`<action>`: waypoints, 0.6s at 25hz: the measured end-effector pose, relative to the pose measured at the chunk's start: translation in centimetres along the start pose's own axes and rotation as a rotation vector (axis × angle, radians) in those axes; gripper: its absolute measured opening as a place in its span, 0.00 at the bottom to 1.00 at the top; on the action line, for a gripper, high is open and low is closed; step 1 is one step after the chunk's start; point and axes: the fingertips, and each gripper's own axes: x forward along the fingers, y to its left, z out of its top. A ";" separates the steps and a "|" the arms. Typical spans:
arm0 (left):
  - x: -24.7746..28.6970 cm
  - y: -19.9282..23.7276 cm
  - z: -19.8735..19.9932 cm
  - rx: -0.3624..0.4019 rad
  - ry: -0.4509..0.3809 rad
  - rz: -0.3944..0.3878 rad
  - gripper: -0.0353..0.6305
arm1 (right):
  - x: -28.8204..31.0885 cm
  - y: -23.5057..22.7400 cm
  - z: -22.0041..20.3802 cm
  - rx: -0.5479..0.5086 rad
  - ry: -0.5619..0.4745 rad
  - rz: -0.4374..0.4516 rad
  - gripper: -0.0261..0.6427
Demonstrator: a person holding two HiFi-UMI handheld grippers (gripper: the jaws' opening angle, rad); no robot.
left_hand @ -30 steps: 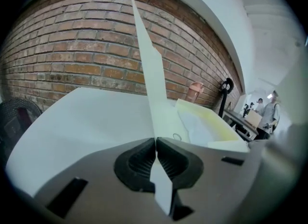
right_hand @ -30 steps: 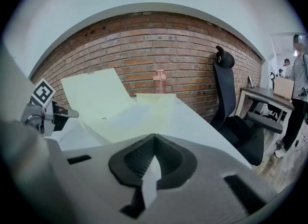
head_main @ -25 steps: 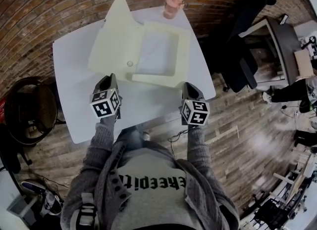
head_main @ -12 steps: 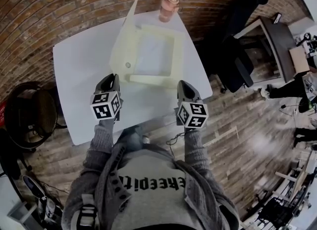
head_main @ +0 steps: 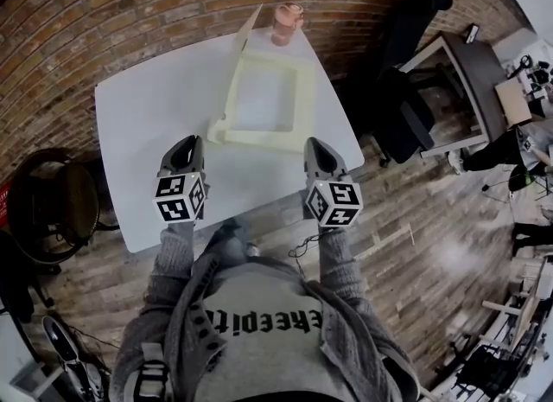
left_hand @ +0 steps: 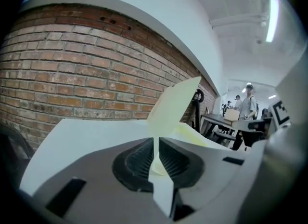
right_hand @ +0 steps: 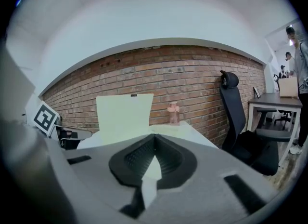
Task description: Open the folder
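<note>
On white rectangular table, toward 12 o'clock: pale yellow rectangular card folder, lying open, cover flap standing upright along its 9 o'clock edge. Pink bottle just beyond it at 12. Left gripper at folder's 7 o'clock, right gripper at 5. Both are clear of it, jaws pinched together, nothing between.

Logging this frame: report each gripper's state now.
Left gripper: jaws closed to a thin slit, holding nothing.
Right gripper: jaws closed, holding nothing.
</note>
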 end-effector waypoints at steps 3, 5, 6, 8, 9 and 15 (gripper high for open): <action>-1.6 -0.2 0.9 0.009 -0.037 0.003 0.08 | -1.0 0.7 0.7 -0.013 -0.020 0.006 0.05; -2.6 -0.5 1.8 0.021 -0.066 0.004 0.08 | -1.8 1.1 1.1 -0.024 -0.032 0.008 0.05; -3.0 -0.8 2.3 0.028 -0.081 0.001 0.08 | -2.2 1.2 1.3 -0.031 -0.040 0.007 0.05; -3.7 -1.3 3.3 0.041 -0.112 -0.011 0.08 | -3.0 1.5 1.7 -0.042 -0.055 0.006 0.05; -4.1 -1.7 3.7 0.047 -0.126 -0.019 0.08 | -3.4 1.6 1.9 -0.047 -0.063 0.005 0.05; -6.5 -4.2 5.9 0.066 -0.205 -0.053 0.08 | -6.5 1.7 3.0 -0.060 -0.115 -0.014 0.05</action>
